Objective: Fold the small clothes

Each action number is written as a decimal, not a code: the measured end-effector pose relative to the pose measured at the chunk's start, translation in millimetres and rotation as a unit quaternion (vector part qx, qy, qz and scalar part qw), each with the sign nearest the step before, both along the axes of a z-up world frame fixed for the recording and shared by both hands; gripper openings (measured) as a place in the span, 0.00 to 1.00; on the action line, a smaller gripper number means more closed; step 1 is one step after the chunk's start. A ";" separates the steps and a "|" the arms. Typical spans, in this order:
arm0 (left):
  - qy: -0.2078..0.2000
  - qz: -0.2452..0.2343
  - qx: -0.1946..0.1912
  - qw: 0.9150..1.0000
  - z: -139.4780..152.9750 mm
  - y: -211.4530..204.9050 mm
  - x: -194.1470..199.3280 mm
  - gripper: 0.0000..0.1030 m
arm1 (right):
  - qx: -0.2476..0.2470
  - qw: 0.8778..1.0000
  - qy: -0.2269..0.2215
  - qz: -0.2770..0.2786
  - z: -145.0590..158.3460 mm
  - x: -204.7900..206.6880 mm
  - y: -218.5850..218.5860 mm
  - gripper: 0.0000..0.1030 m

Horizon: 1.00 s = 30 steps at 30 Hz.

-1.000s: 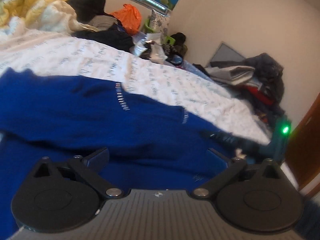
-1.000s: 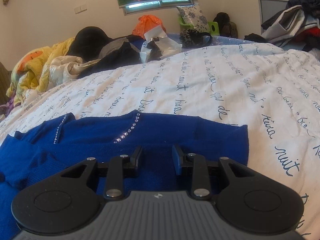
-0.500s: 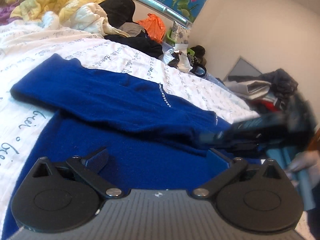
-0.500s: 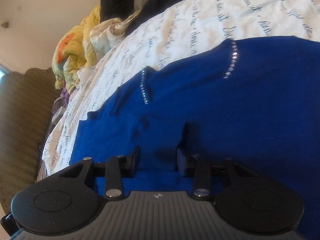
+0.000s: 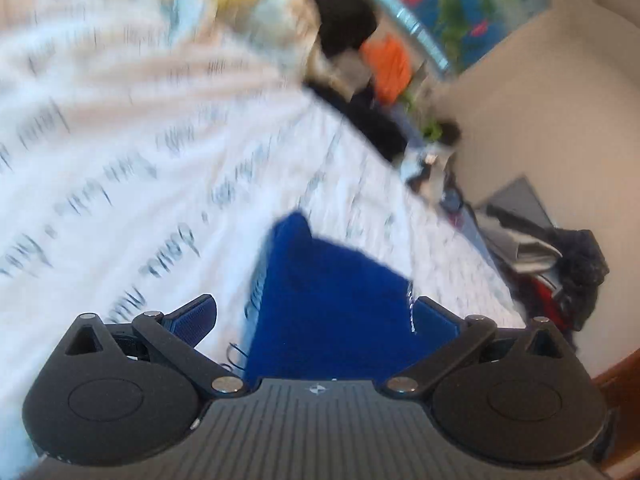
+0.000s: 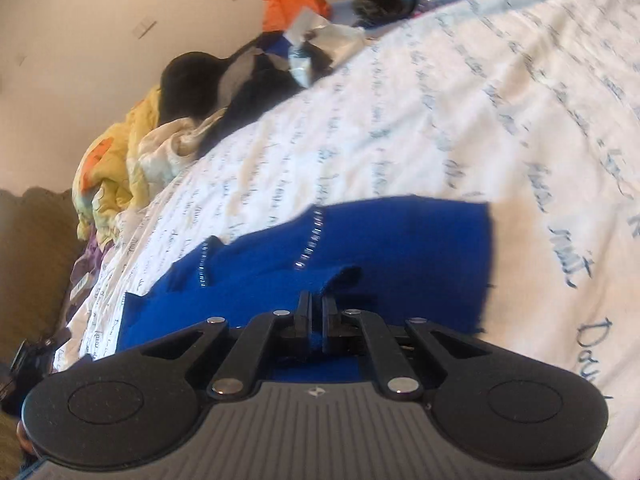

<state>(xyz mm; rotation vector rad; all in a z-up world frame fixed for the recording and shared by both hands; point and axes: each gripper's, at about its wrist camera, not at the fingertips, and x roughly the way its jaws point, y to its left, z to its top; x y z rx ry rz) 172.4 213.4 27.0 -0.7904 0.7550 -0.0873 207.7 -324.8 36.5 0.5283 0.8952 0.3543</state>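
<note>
- The blue knit garment [image 6: 392, 248] lies on the white bedsheet [image 6: 460, 112] printed with dark handwriting; a line of small rhinestones [image 6: 310, 238] runs across it near the neckline.
- The right gripper [image 6: 316, 300] has its jaws brought together on a raised fold of the blue cloth, which stands up in a small peak just past the fingertips [image 6: 304, 304].
- The left gripper [image 5: 316, 316] stands wide, its blue-padded fingers [image 5: 196, 316] far apart; the garment's edge [image 5: 332, 300] lies between them with nothing pressed on it (this view is heavily blurred).
- Around the bed: a yellow quilt [image 6: 108, 160] bunched at the far left, a heap of black clothes [image 6: 208, 80] beside it, an orange bag [image 6: 294, 0] and crumpled plastic behind that, and a lotus picture [image 5: 452, 4] on the wall.
- In the left view a pile of dark and grey clothes [image 5: 560, 256] sits off the bed's right side by the wall.
- Nothing lies on the sheet between either gripper and the garment.
- Against half a second ago: the right jaws, then apart with cloth between them, are now closed on it.
- In the left view the garment filled the lower frame then; now much more bare sheet shows, and the other gripper is out of sight.
</note>
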 end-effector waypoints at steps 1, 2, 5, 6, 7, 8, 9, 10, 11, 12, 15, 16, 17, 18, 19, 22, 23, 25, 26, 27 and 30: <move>0.016 -0.007 -0.004 1.000 -6.8 -2.7 11.5 1.00 | -0.003 1.000 0.001 0.001 -3.2 0.5 1.4 0.03; 0.010 -0.013 0.008 1.000 -8.1 -6.4 19.3 1.00 | -0.004 1.000 -0.001 0.001 -3.3 0.5 3.0 0.03; 0.021 -0.017 0.037 0.999 -4.6 -15.4 36.4 1.00 | 0.025 0.999 -0.039 -0.006 13.2 -5.4 -7.7 0.03; 0.022 -0.029 0.033 0.999 -4.6 -17.6 39.8 1.00 | 0.034 0.998 -0.050 -0.012 20.1 -5.8 -13.5 0.03; 0.025 -0.035 0.037 0.998 -5.2 -20.2 40.9 1.00 | 0.034 0.998 -0.057 -0.019 24.0 -5.5 -20.1 0.03; 0.026 -0.042 0.049 0.998 -7.1 -23.1 40.3 1.00 | 0.028 0.998 -0.055 -0.027 23.5 -5.1 -28.0 0.03; 0.021 -0.051 0.064 0.996 -7.0 -26.2 39.8 1.00 | 0.021 0.998 -0.046 -0.035 19.0 -2.8 -34.1 0.03; 0.016 -0.055 0.076 0.995 -7.2 -29.8 39.3 1.00 | 0.011 0.999 -0.031 -0.042 9.9 -0.4 -40.2 0.03; 0.012 -0.057 0.084 0.995 -7.3 -31.9 38.7 0.98 | 0.004 0.999 -0.014 -0.043 0.3 1.5 -42.9 0.03; 0.009 -0.059 0.095 0.994 -7.6 -34.3 38.8 0.95 | 0.003 0.999 0.009 -0.035 -10.4 2.9 -42.1 0.03; 0.011 -0.061 0.133 0.989 -5.4 -41.0 41.2 0.67 | 0.007 0.998 0.031 -0.045 -20.5 0.7 -40.8 0.09; 0.015 -0.065 0.141 0.988 -4.6 -42.4 43.3 0.60 | 0.025 0.998 0.021 -0.050 -18.6 -0.2 -43.8 0.10; 0.019 -0.066 0.146 0.987 -4.0 -42.6 45.0 0.52 | 0.045 0.997 0.013 -0.057 -16.5 -0.1 -47.2 0.13; 0.021 -0.068 0.147 0.987 -3.6 -42.7 46.5 0.52 | 0.060 0.996 0.010 -0.063 -15.4 1.3 -49.5 0.25; 0.021 -0.071 0.143 0.987 -3.7 -43.7 49.0 0.52 | 0.070 0.995 0.010 -0.064 -15.1 4.5 -50.2 0.38; 0.019 -0.079 0.165 0.983 -3.6 -55.8 56.4 0.40 | 0.048 0.997 0.032 -0.055 -21.2 20.6 -38.8 0.41; 0.022 -0.081 0.184 0.979 -3.0 -61.5 58.2 0.05 | 0.032 0.997 0.039 -0.058 -25.7 25.2 -33.7 0.38; 0.003 -0.063 0.210 0.976 5.5 -68.2 53.1 0.08 | -0.006 0.998 0.027 -0.048 -22.1 28.6 -23.3 0.03; -0.018 -0.060 0.217 0.974 12.5 -69.6 46.1 0.08 | -0.022 0.999 -0.002 -0.046 -12.0 23.4 -18.5 0.03; -0.034 -0.058 0.236 0.969 17.7 -72.1 40.1 0.08 | -0.044 0.997 -0.055 -0.039 3.6 11.8 -13.2 0.03; -0.022 -0.076 0.303 0.950 5.4 -83.4 42.1 0.10 | -0.204 0.970 -0.133 -0.015 12.7 -6.2 9.3 0.03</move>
